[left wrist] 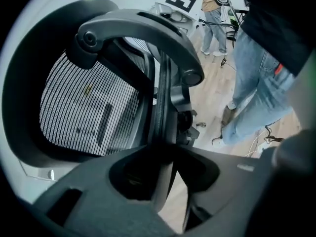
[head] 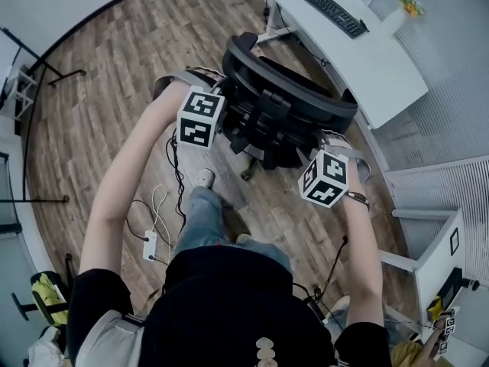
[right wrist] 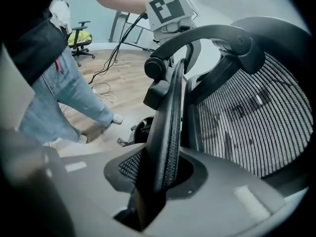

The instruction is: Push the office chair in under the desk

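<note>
The office chair point(head: 290, 102) is seen standing on the wooden floor point(head: 114, 90). The white counter point(head: 382, 67) lies close at its 1 o'clock in the head view. How far the seat reaches under the counter cannot be told. A black keyboard point(head: 327, 8) is laid on the counter toward its 12 o'clock end.

The mesh backrest is held from behind at both side edges. The left gripper point(left wrist: 165, 179) is set at the chair's 9 o'clock, and its jaws are clenched on the backrest's frame edge, which runs up between them. The right gripper point(right wrist: 155, 179) is set at the chair's 5 o'clock, and its jaws likewise grasp the opposite frame edge. Legs in jeans point(head: 202, 220) are seen at 6 o'clock of the chair.
</note>
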Motion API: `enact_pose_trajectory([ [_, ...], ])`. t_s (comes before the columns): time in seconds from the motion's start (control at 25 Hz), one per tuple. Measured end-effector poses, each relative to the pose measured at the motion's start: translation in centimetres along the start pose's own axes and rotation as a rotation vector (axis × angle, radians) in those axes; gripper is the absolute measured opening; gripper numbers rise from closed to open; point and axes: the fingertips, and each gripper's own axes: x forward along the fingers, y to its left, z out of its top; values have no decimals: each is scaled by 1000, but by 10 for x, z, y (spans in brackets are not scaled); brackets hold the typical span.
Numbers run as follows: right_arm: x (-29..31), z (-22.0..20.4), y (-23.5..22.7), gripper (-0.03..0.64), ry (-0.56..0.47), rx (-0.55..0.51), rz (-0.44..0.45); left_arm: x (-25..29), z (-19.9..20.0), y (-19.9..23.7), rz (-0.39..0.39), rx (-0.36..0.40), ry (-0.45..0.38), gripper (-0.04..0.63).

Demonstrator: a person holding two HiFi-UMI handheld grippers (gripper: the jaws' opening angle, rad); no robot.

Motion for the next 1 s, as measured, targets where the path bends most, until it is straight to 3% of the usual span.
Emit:
enact_pose_trajectory([
  [0.72, 90, 21, -145, 110, 162, 270, -72, 93, -83, 175, -38, 290, -180, 143],
  [1.0, 108, 17, -176, 109, 201, 338, -104, 118, -90, 218, -50, 342, -203, 147],
])
